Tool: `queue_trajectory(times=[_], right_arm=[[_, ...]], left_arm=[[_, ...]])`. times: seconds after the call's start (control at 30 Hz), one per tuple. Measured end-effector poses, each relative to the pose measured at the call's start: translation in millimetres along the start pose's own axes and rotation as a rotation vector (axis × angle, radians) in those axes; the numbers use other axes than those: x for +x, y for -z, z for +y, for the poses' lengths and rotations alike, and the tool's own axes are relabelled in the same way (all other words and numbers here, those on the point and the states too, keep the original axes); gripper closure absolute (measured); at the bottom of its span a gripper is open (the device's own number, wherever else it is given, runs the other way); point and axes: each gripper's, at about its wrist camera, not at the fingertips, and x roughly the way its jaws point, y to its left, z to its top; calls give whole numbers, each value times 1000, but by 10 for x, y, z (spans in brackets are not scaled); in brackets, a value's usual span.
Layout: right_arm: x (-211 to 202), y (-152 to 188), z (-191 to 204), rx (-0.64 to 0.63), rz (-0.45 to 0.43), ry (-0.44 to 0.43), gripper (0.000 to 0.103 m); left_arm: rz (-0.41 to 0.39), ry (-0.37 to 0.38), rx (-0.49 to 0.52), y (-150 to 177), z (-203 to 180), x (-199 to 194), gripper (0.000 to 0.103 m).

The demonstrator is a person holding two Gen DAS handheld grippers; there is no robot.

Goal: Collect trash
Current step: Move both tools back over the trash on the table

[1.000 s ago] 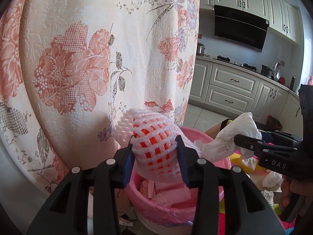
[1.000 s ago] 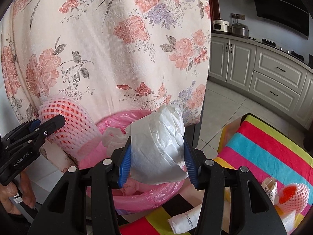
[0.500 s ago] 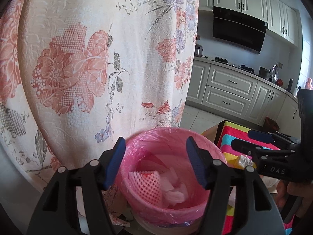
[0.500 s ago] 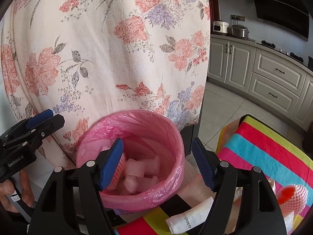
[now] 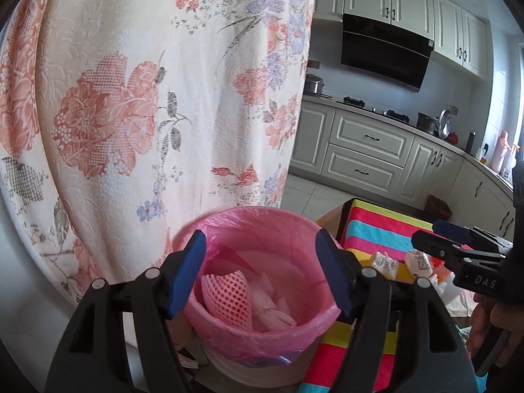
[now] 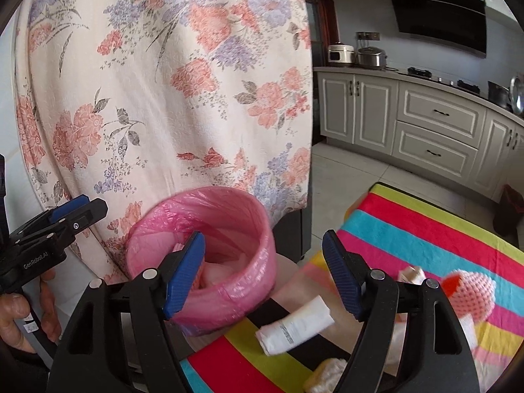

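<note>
A bin lined with a pink bag stands beside the striped table. Inside it lie a pink foam fruit net and white crumpled tissue. My left gripper hovers over the bin, its jaws still opening with nothing held between them. My right gripper sits to the right of the bin, over the table edge, jaws also opening and empty. On the table lie a white paper roll, another foam-netted fruit and a small wrapper.
A floral curtain hangs right behind the bin. The striped cloth covers the table, with more scraps on it. Kitchen cabinets and a tiled floor lie beyond. A hand holds the left gripper's handle.
Both grippers opened and let go: the foam net and the white tissue dropped into the bin. The right gripper has since shifted right, toward the table.
</note>
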Motion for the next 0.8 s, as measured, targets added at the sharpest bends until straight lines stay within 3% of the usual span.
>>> queue_trajectory(times=[0.47,0.8], right_arm=[[-760,431,-722,102,-42,162,30],[-1213,811,-1172,180,-51,264,21]], left_arm=[[7,102,43,206,-586,-137,36],[56,184,114,493,-1085,-148,35]])
